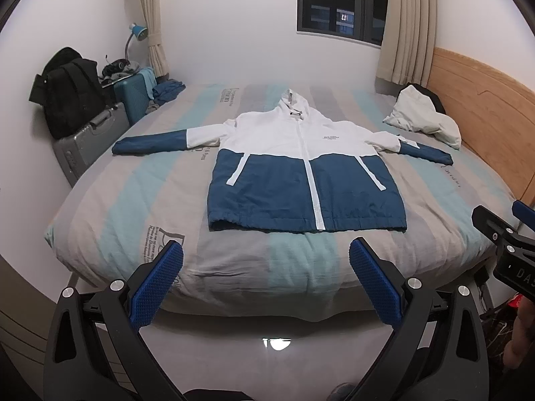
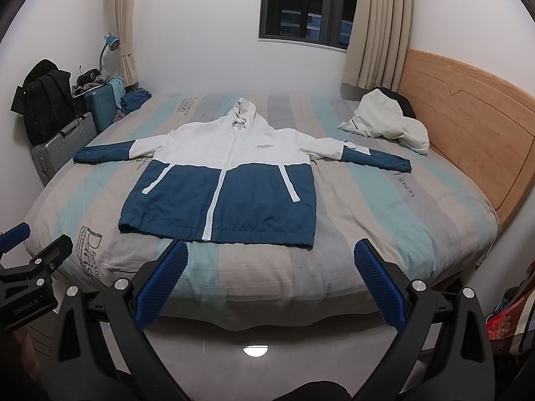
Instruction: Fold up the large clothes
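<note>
Left wrist view is showing the jacket [image 1: 306, 167] lying flat, unfolded, mid-bed [image 1: 451, 220], sleeves spread; folding is not begun. Both grippers, left [image 1: 265, 280] and right [image 2: 271, 280], are hovering near the jacket's hem, fingers apart, empty.

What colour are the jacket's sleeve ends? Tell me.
Dark blue sleeve ends, white above on the jacket; clearest in the right wrist view.

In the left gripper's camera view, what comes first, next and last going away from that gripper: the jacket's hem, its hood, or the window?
From the left gripper, which is open:
1. The jacket's hem, just beyond the fingertips on the bed.
2. The hood, at the jacket's far end, mid-bed.
3. The window, high on the back wall behind the bed.
</note>
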Tool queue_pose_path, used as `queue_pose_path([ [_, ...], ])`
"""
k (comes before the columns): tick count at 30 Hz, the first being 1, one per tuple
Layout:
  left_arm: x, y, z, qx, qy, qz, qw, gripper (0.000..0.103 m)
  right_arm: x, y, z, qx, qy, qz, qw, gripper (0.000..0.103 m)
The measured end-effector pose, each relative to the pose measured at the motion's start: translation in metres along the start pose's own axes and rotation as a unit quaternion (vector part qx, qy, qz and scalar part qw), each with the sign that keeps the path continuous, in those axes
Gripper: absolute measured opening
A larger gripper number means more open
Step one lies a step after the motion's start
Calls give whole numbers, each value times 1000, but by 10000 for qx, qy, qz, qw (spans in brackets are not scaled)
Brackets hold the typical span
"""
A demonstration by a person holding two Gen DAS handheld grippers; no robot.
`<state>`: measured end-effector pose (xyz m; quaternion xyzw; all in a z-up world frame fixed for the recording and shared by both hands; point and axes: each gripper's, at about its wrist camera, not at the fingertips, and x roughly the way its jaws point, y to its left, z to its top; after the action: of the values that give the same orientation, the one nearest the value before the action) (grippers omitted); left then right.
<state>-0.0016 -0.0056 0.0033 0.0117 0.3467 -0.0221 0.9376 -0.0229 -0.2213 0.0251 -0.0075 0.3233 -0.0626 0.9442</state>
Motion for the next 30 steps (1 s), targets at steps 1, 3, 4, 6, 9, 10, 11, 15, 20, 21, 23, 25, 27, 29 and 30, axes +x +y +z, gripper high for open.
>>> queue_pose_path([
  [1,0,0,1,-11,1,-5,10000,97,0,0,0,6,1,6,10000,96],
  [3,1,1,1,-7,-6,7,10000,97,-1,0,-1,18,4,13,10000,96],
  [4,0,2,1,3,-12,-2,10000,97,0,-1,-1,26,3,17,10000,96],
  [6,0,3,1,34,-36,-9,10000,97,0,-2,0,34,13,27,10000,96],
  [9,2,6,0,28,-22,-66,10000,97,0,-1,1,35,16,38,10000,96],
  [10,3,7,0,31,-14,-108,9999,97,1,-1,2,49,34,81,9999,96],
  [11,5,8,0,27,11,-152,9999,97,3,-1,2,81,55,164,9998,96],
  [15,20,15,6,-21,25,-218,9998,97,13,0,9,89,23,185,9998,96],
  [20,70,26,24,-13,76,-134,9999,97,54,2,23,136,17,124,9998,96],
  [21,81,27,28,-25,57,-88,9999,97,68,3,27,134,20,101,9999,96],
  [23,111,31,42,-33,63,-80,9999,97,96,4,38,151,19,64,9999,96],
  [25,142,34,56,-42,93,-32,9999,97,130,5,53,138,-8,40,9999,96],
  [27,176,35,75,-55,183,-13,9998,97,161,4,68,139,24,28,9999,96],
  [29,204,34,98,-2,212,8,9998,97,192,-1,87,194,71,37,9998,96],
  [30,215,33,109,22,213,28,9998,97,202,-2,95,189,110,17,9998,96],
])
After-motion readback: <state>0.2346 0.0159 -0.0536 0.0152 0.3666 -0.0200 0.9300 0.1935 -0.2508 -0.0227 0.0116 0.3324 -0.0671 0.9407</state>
